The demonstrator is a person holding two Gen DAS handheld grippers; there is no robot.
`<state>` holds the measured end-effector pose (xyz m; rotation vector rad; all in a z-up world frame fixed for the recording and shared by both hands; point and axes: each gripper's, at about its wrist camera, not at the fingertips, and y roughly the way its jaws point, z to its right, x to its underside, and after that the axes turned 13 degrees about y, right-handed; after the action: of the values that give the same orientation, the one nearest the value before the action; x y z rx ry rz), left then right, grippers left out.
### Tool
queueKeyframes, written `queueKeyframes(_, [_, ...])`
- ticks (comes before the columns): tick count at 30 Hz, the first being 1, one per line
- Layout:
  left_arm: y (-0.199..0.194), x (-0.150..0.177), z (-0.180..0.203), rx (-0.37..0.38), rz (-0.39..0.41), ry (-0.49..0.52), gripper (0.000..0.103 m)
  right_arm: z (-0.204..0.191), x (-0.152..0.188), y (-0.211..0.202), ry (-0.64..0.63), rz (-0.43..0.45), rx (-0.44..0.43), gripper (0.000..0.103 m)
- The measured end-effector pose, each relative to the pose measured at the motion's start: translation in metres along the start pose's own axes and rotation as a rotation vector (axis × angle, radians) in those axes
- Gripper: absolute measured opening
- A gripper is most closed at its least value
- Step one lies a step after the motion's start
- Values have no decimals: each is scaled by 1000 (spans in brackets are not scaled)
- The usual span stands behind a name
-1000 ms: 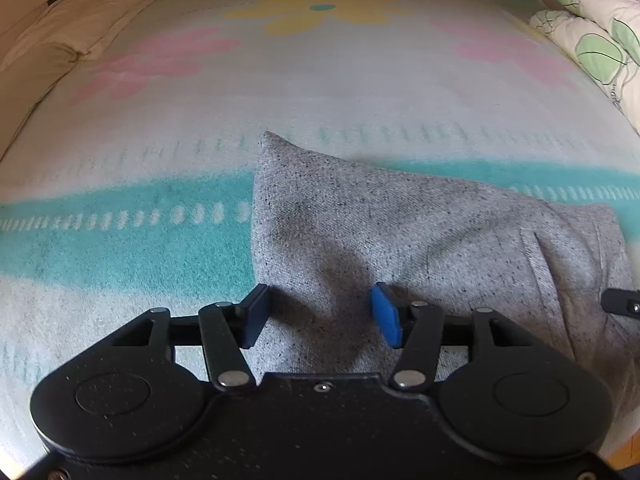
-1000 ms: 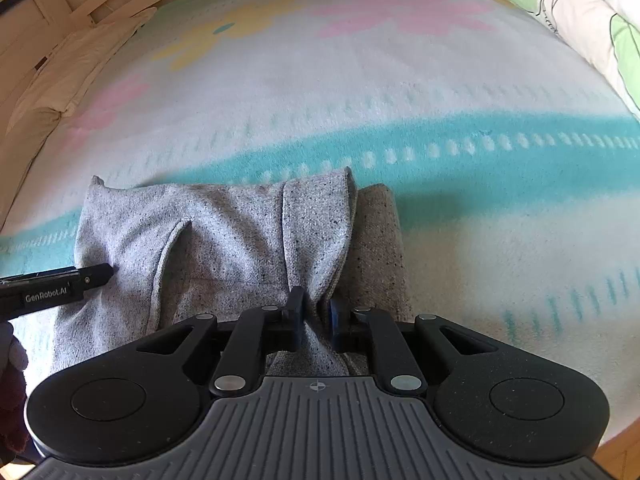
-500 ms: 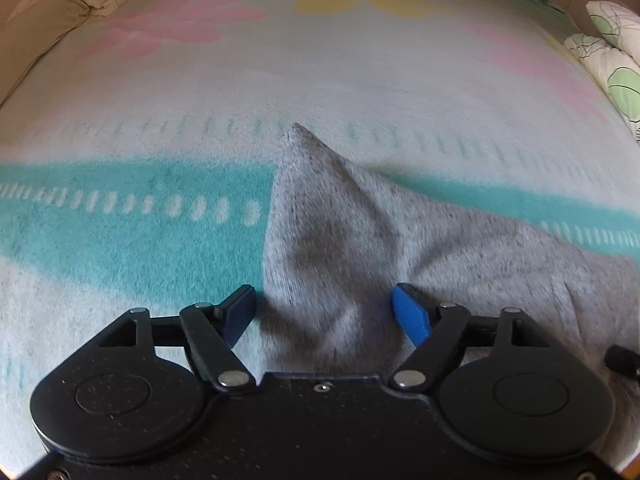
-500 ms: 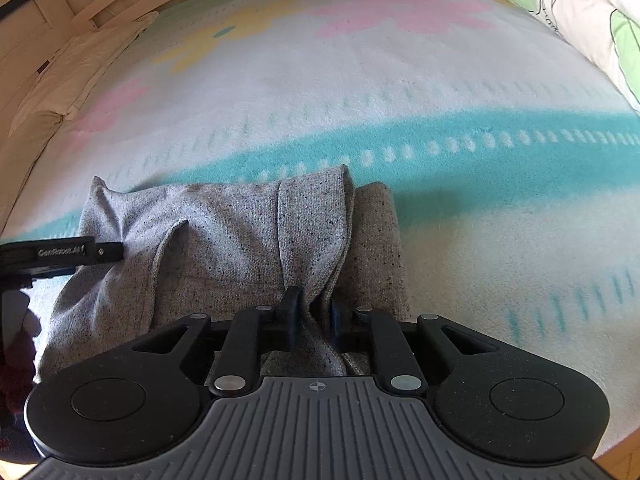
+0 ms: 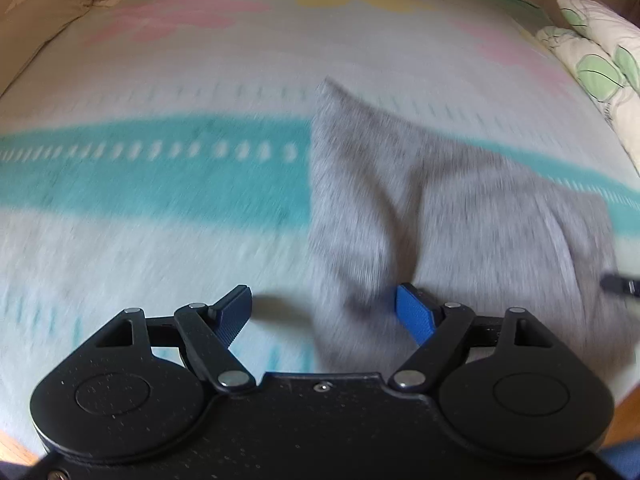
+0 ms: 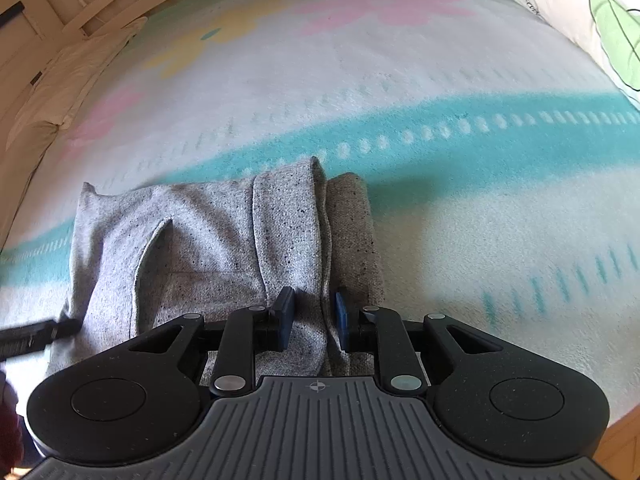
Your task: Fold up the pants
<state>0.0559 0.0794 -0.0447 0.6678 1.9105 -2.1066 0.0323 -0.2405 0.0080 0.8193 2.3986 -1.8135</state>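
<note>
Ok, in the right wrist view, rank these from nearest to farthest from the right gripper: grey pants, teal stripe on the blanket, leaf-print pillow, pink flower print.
1. grey pants: between the fingers of the right gripper.
2. teal stripe: just beyond the pants, across the blanket.
3. pink flower print: far, centre top.
4. leaf-print pillow: far, top right; too close to the flower print to separate.

- Both wrist cameras are looking steeply down, close over the folded speckled grey knit pants (image 5: pixel 460 216) (image 6: pixel 208 240).
- Both are sharing the striped flowered blanket (image 5: pixel 160 184) (image 6: pixel 480 200).
</note>
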Motion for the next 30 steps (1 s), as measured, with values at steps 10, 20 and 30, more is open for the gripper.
queueKeyframes(10, [-9,22,0,1,27,58,83,14,0,9,93,-11,-70,31])
queueKeyframes(20, [-33,19,-3,-28,72,15,81,13,-10,-25,145,176,-133,35])
queueKeyframes(30, [-41,39,15,-53,140,132,80,9,-12,-11,100,109,-126,63])
